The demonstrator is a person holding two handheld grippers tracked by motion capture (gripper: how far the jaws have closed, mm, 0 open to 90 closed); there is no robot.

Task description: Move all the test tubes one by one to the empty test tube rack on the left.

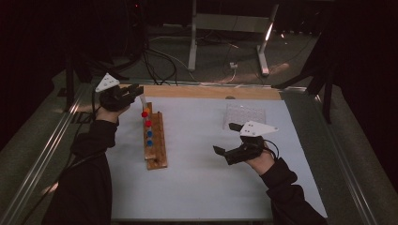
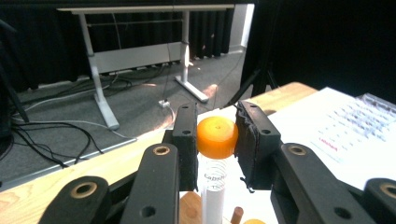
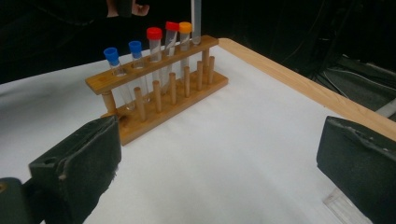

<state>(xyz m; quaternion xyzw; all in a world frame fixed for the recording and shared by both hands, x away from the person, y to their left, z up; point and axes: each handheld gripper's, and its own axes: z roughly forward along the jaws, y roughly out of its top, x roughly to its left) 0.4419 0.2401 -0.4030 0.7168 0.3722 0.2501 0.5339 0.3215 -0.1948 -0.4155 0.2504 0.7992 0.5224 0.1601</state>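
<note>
While I hold both tools over the table, this is how things stand:

Left gripper point(image 2: 215, 140): my pads are pinched on the orange cap of a test tube point(image 2: 214, 186), at about ten o'clock on the white mat point(image 1: 206, 178) in the high view.
Tube axis: near upright, cap up, clear body running straight down between my jaws toward the wooden rack point(image 3: 154, 93).
Tube position: at the rack's far end, its lower end at the last hole point(image 3: 196, 28); I cannot tell whether it is already seated.
Rack: long axis runs twelve to six; two blue-capped, two red-capped and one orange-capped tube stand in it.
Right gripper point(image 1: 232, 140): jaws spread wide, nothing between them, at about four o'clock.
Hidden: the tube's bottom is cut off in the left gripper view; its printed label is only partly legible.
Clear plastic tray point(image 1: 244, 115): at two o'clock, contents too faint to make out.
</note>
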